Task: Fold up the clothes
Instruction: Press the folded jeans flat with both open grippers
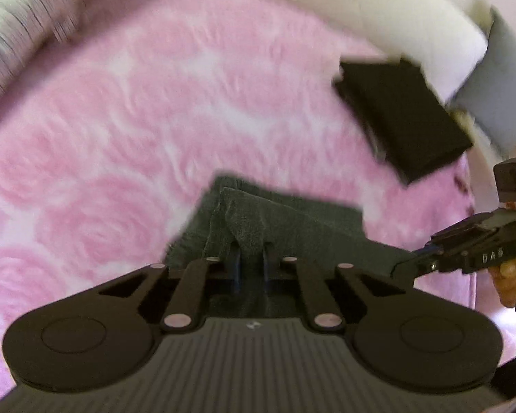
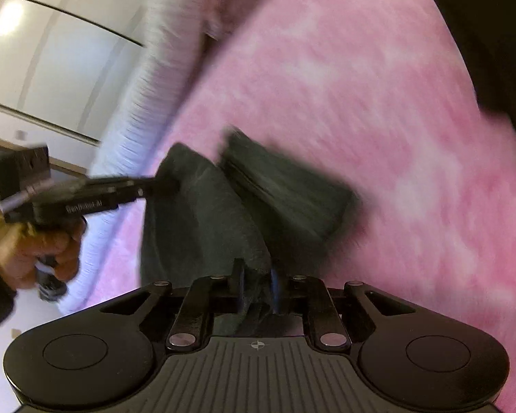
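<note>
Surface: pink fleecy blanket point(image 1: 127, 110) with a pale rose pattern, spread wide under everything; cream cushion point(image 1: 378, 10) along its far edge in the left wrist view.
Background: white wall panels point(image 2: 51, 51) and a ribbed white edge point(image 2: 134, 110) beyond the blanket in the right wrist view.
Task's thing: dark grey garment point(image 1: 292, 227), lying on the blanket, partly folded, one fold raised into a ridge.
Long axis: across the left wrist view, from the left gripper towards the right gripper; far end blurred, true heading hard to tell.
Left gripper point(image 1: 250, 251): narrow, pinched on a raised tuck of the garment, cloth between the fingers.
Right gripper point(image 2: 258, 275): narrow, clamped on the garment's near edge, cloth bunched between the fingers.
Spacing: both grippers on the same garment, at opposite ends.
Hands: a hand point(image 2: 44, 244) round each gripper's handle, dark sleeve at the wrist.
Black folded stack point(image 1: 402, 117): on the blanket beyond the garment, well apart from it, just beside the cream cushion.
</note>
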Demonstrator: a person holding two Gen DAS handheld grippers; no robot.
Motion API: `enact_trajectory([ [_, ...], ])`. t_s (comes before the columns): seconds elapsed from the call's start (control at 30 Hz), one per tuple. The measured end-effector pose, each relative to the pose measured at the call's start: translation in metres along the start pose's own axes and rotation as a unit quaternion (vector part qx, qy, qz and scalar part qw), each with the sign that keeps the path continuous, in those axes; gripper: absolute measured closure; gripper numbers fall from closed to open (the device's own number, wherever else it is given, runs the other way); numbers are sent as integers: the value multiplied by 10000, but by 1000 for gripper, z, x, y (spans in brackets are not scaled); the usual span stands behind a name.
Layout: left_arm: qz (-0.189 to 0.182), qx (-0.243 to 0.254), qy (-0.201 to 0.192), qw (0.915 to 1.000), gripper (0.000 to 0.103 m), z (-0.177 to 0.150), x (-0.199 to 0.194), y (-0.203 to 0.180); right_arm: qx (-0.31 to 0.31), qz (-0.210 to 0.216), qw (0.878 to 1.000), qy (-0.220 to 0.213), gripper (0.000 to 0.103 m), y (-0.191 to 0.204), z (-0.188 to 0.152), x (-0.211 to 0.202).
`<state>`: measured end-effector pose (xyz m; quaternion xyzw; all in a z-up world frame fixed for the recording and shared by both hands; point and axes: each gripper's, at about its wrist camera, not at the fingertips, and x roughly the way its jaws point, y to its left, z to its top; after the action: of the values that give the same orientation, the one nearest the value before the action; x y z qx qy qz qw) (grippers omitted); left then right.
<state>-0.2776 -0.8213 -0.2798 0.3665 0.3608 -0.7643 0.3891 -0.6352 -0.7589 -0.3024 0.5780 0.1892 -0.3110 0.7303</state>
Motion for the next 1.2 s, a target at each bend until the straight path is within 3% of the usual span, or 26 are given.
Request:
enact_trajectory([
  [0.03, 20, -28, -118, 9999, 94, 5, -6, 3, -54, 49, 9999, -114, 90, 3, 7, -3],
  [0.1, 56, 50, 99, 9999, 94, 13, 20, 9, -39, 31, 9997, -219, 90, 0, 21, 0],
  [0.17, 92, 141, 358, 9992, 90, 21, 50, 15, -106, -244, 9996, -81, 90, -13, 26, 17],
  [0.23, 61, -25, 410, 9991, 81, 21, 67, 25, -54, -461, 9988, 129, 90, -35, 24, 38],
  [0.3, 23, -214, 443, 9988, 73, 20, 82, 35, 100, -361, 9993, 94, 89, -47, 26, 40],
  [0.37, -8, -422, 397, 9983, 62, 17, 84, 45, -48, -438, 9990, 71, 79, -41, 27, 33],
  [0.43, -30, -655, 239, 9976, 63, 10, 65, 54, -274, -682, 9973, 38, 69, -32, 26, 26],
  [0.6, 469, -1116, -184, 9925, 68, -20, -11, 80, -1042, -1056, 9883, -355, 67, 6, 13, 2],
  [0.7, 563, -1332, -85, 9894, 76, -58, -43, 90, -1578, -764, 9837, -393, 67, 37, 5, 9],
  [0.73, 475, -1367, 30, 9895, 82, -71, -47, 91, -1720, -665, 9823, -320, 67, 45, 3, 17],
  [0.8, 411, -1478, 230, 9879, 83, -99, -44, 89, -2032, -639, 9769, -145, 67, 57, 1, 42],
  [0.87, 599, -1512, 450, 9857, 83, -120, -29, 86, -2292, -717, 9707, -43, 67, 62, 3, 66],
  [0.93, 848, -1572, 551, 9824, 82, -138, -10, 88, -2633, -1028, 9590, 181, 67, 59, 7, 96],
  [1.07, 917, -1832, 335, 9782, 70, -142, 6, 103, -3654, -1291, 9205, 501, 67, 72, 7, 119],
  [1.17, 1031, -1713, 206, 9796, 72, -145, -11, 98, -3493, -1148, 9299, 65, 67, 81, 18, 103],
  [1.2, 1071, -1669, 158, 9800, 76, -146, -17, 96, -3381, -1216, 9332, 106, 67, 78, 20, 106],
])
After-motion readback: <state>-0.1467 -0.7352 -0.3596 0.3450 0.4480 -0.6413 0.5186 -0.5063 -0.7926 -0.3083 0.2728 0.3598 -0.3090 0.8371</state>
